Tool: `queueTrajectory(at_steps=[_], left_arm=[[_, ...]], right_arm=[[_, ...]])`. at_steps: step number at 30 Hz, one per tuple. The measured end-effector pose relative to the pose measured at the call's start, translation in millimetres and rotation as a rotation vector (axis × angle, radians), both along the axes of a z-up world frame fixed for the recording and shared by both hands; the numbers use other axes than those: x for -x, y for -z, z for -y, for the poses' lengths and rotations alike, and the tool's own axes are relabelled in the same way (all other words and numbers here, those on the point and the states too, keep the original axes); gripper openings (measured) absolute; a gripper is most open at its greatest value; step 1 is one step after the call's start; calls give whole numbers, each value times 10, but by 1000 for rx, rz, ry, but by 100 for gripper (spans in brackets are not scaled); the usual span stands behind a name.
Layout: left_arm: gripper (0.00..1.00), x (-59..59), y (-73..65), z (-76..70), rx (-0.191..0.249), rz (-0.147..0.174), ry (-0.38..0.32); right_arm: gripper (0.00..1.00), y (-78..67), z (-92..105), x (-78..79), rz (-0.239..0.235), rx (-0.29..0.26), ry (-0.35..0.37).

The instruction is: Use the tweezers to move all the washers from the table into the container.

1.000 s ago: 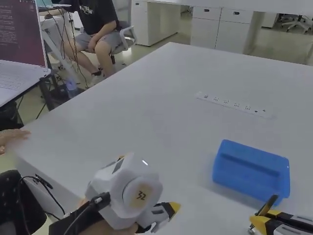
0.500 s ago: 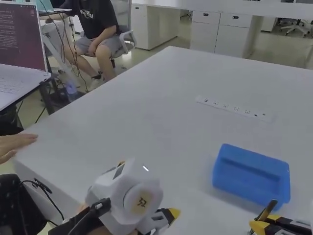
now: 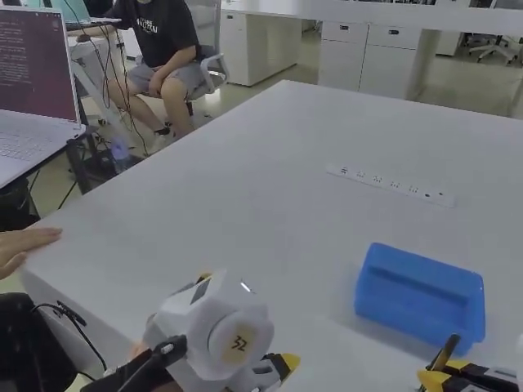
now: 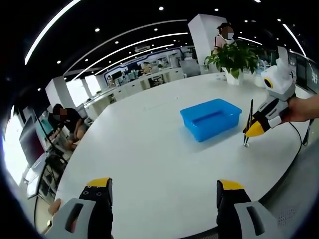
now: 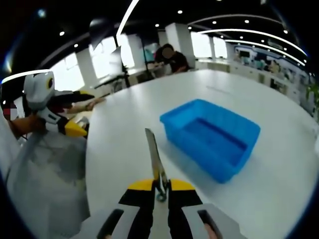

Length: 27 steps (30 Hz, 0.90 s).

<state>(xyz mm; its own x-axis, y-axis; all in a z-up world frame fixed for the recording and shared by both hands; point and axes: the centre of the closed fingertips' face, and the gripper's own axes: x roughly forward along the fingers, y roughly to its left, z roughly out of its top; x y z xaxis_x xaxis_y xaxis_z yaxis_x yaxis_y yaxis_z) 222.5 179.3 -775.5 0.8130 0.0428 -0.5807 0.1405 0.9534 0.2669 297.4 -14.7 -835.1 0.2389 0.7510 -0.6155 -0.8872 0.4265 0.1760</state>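
The blue container [image 3: 421,290] stands on the white table [image 3: 270,204] at the front right, seen empty in the right gripper view [image 5: 212,137] and the left gripper view [image 4: 209,118]. My right gripper [image 5: 160,186] is shut on the thin metal tweezers [image 5: 153,154], whose tips point toward the container's near wall. In the head view it is at the bottom right [image 3: 437,377], with the tweezers [image 3: 448,347] sticking up. My left gripper [image 4: 163,191] is open with nothing between its jaws, over the table's front edge [image 3: 278,363].
A white power strip [image 3: 388,181] lies across the table behind the container. A laptop [image 3: 33,82] stands at the left, and a person [image 3: 163,41] sits beyond it. A hand [image 3: 24,245] rests at the table's left corner.
The head camera has tilted a little, so both grippers sit lower in the picture. The hand at the left corner has reached further onto the table. The container has not moved.
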Motion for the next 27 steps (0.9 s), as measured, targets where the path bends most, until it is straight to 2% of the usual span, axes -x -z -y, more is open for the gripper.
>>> queueTrajectory(at_steps=[11,21,27], left_arm=[[88,-7,5,-3,0,0,-1],[88,-13,2,-15,2,5,-8],[87,-15,5,-11,5,5,-6]], right_arm=[[5,-25,-20,9,-24,-17,22],[5,-307,-87,-37,-15,-66,17],[5,-496,-83,-178,16,-93,41]])
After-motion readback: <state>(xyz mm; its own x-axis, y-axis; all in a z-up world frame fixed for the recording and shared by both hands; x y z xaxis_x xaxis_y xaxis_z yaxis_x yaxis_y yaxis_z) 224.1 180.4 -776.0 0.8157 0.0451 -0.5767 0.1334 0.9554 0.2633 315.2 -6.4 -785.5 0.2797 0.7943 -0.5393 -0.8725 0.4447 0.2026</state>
